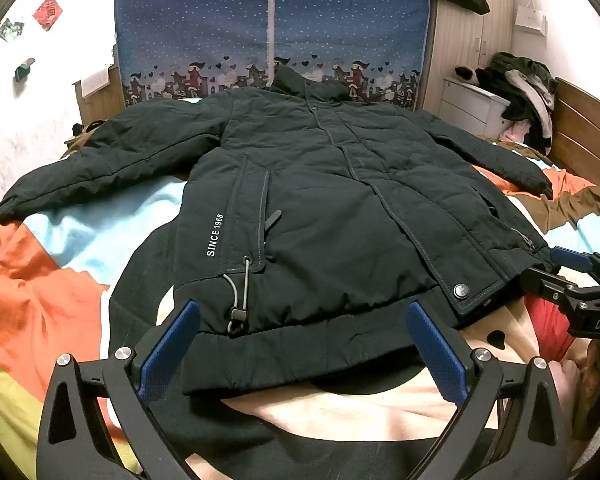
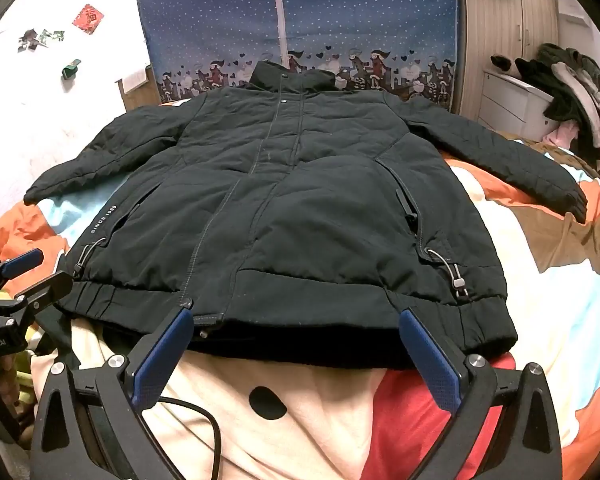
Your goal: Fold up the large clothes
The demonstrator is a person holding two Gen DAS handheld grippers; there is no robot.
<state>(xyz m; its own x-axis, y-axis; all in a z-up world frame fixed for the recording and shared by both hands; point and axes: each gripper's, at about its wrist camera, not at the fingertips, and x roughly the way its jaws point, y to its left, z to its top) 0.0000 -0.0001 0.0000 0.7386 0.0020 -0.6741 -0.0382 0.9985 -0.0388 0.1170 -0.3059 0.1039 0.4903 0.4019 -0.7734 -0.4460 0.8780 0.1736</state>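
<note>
The large black padded jacket with a stand collar (image 1: 320, 208) lay front-up and closed on the bed with its patchwork cover of orange, pale blue and cream (image 1: 40, 280), collar toward the blue dotted fabric wardrobe (image 1: 268, 28), hem nearest the person. Both sleeves were spread out to the sides. No fold had been made; in my judgement the whole task was left: sleeves in, then the body doubled.

The left gripper (image 1: 300, 344) stood at the near hem with its blue-padded jaws wide apart, the hem band lying between them but not pinched. The right gripper (image 2: 296, 344) stood likewise at the hem further along, jaws wide apart, nothing clamped.

The left sleeve cuff (image 1: 16, 208) lay near the bed's side toward the white wall. The right cuff (image 2: 572, 204) rested on open cover, with bare bedding beyond it. A wooden headboard (image 1: 588, 136) and piled clothes (image 1: 528, 88) bounded that side. Room on the near edge looked ample.
</note>
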